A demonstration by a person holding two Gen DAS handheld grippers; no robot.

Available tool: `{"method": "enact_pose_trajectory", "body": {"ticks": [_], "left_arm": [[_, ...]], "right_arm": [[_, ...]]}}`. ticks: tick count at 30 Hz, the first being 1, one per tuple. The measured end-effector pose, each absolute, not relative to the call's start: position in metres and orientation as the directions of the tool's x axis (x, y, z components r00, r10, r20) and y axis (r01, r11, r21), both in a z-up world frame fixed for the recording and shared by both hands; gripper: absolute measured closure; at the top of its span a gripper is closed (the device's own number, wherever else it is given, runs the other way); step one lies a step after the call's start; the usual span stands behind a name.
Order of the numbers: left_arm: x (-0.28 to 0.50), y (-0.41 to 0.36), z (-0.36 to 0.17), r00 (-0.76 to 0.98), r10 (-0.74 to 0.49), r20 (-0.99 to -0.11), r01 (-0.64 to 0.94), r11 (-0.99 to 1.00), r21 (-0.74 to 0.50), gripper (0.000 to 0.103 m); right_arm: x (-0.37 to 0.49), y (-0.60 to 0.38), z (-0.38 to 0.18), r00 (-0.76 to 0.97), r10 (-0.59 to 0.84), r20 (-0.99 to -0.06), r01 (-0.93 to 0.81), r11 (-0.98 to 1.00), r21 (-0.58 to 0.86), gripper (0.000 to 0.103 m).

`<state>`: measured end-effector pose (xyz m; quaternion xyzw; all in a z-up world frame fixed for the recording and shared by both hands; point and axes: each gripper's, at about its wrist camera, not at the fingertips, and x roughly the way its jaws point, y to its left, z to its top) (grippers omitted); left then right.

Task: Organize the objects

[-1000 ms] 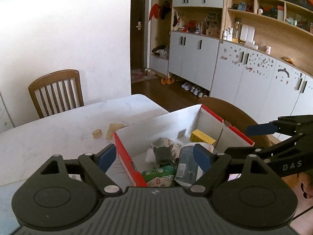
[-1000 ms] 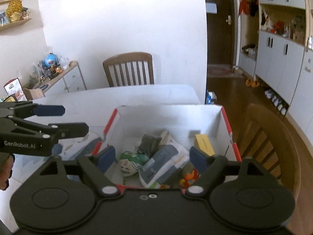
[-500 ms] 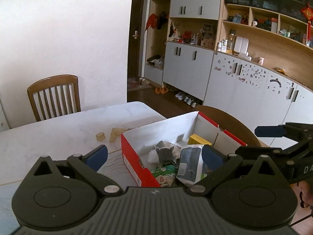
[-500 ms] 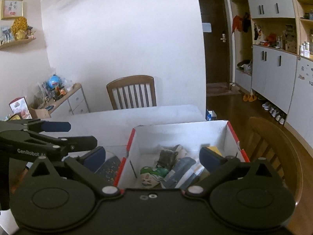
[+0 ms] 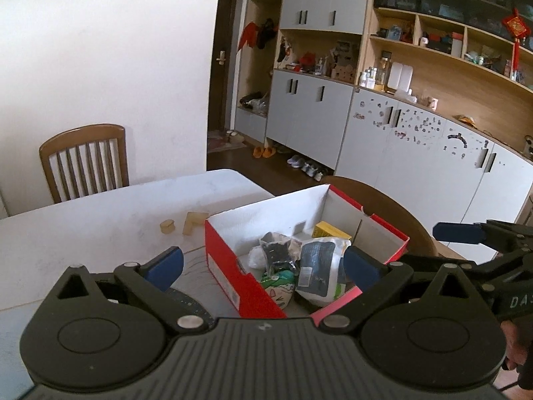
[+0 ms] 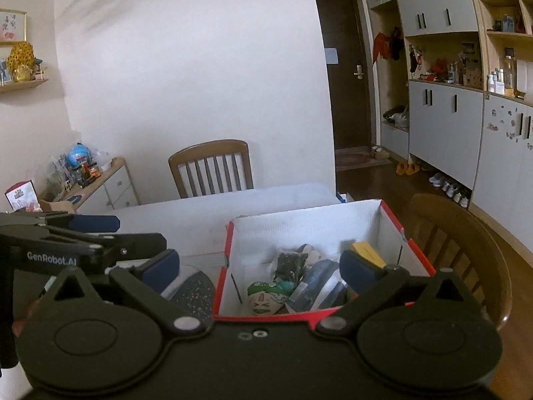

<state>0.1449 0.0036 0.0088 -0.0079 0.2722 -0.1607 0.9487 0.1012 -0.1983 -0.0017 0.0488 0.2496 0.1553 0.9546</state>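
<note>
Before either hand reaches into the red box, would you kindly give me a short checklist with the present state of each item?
1. Left tongs open with nothing between the pads: ok.
2. Right tongs open and empty: ok.
3. Red box open at the top, no lid over it: ok.
4. Contents reachable: the yellow carton stands clear at the far end, but the dark pouch, the crumpled wrapper and the green packet overlap: not ok for a clean single pick.
5. Two tan blocks on the table, outside the box: not ok if they belong inside.
6. Box steady on the table edge: cannot tell.
</note>
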Motion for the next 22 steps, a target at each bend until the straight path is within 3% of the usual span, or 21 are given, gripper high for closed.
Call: {"method": "enact_pose_trajectory", "body": {"ticks": [22], "left_arm": [[0.149,0.003,0.001,0.814,-0.302,-0.497,0.316,0.947,-0.058,0.0]], "right_arm": [[0.099,-0.194,-0.016,0.839,0.226,-0.495,-0.165,0.973,0.163,0.001]]}}
